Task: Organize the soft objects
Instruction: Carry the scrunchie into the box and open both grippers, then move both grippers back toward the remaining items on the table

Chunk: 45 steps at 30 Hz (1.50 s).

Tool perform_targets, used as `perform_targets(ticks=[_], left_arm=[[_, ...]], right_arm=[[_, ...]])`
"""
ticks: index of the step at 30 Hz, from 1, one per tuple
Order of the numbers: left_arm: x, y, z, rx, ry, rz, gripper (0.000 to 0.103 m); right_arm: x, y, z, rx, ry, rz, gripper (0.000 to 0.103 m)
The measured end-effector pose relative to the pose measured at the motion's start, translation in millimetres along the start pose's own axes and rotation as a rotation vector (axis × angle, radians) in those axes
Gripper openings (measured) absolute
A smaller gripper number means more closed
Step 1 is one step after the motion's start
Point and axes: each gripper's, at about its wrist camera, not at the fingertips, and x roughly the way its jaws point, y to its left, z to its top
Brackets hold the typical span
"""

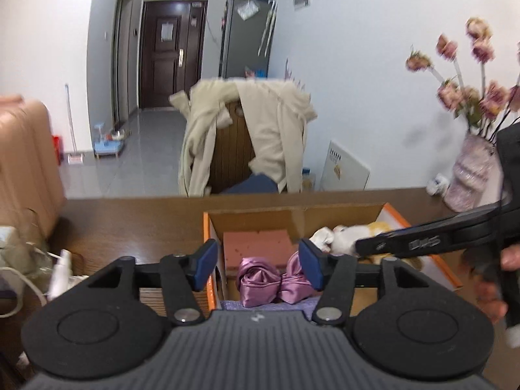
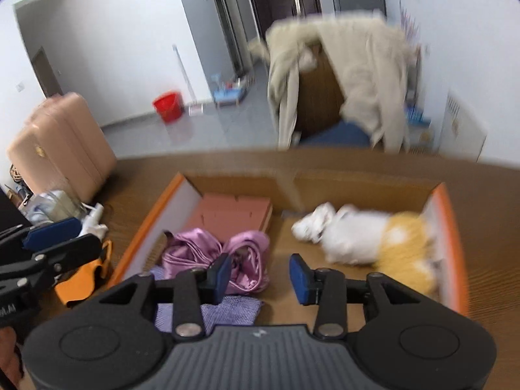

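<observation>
Left wrist view: The left gripper (image 1: 259, 265) stands about half open, its blue fingers (image 1: 205, 264) holding nothing. The pink satin cloth (image 1: 272, 280) lies directly ahead at 12 o'clock, partly framed between the fingers but not pressed by them, inside the left compartment of the orange-edged cardboard box (image 1: 453, 269). Its long axis runs across the view, from 9 to 3 o'clock. A salmon foam block (image 1: 260, 243) sits just behind it at 12 o'clock. The right gripper (image 1: 406, 243) enters from 3 o'clock, over the plush toy (image 1: 344, 235) in the right compartment. A vase of flowers (image 1: 471, 175) stands on the wooden surface (image 1: 130, 217) at 2 o'clock, clear of the box.

Right wrist view: The right gripper (image 2: 260, 276) is moderately open and empty. The satin cloth (image 2: 214, 253) lies at 11 o'clock, touching the left finger's side; a lilac knitted cloth (image 2: 234, 310) lies just below it. The white-and-yellow plush toy (image 2: 367, 243) lies at 1 o'clock, long axis running from 10 to 4 o'clock, near the right wall. Bare box floor lies between the fingers. The left gripper (image 2: 48, 243) shows at 9 o'clock, outside the box wall.

Judgement: the left gripper is nearer the satin cloth, the right nearer the toy; the central divider (image 2: 286, 191) separates the two work zones.
</observation>
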Motion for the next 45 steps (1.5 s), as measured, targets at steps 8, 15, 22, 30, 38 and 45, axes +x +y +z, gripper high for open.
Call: perform_targets(ticks=[8,15,22,30,38,45], left_arm=[[-117.0,-19.0,-4.9,0.019,-0.118,0.027,0.071],[-192.0,-38.3,-52.9,0.065,-0.186,0.035,0.079],[-239.6,-48.5,-116.8,0.05,-0.219,0.018,0.084],[-272.7,-58.3,-188.1,-0.013,-0.256,0.03,0.091],[-231.5,-69.6,-202.3,-0.06,-0.143,-0.036,0.091],[-175.5,-102.4,-197.2,-0.043,-0.053,-0.102,0.091]], right_arm=[[-153.1,8.6,-35.6,-0.099,-0.211,-0.053,0.056],[-220.8,16.3,-124.7,-0.142,-0.322,-0.019,0.061],[-253.0,29.8,-214.4,-0.171,-0.389,-0.027,0.068],[-248.9,26.6,-297.1,-0.108,-0.344,-0.079,0.068],[-228.7,2.1,-311.4,-0.012,-0.288,-0.091,0.067],[-209.8,-20.0,-296.8,0.026,-0.289,-0.087,0.067]])
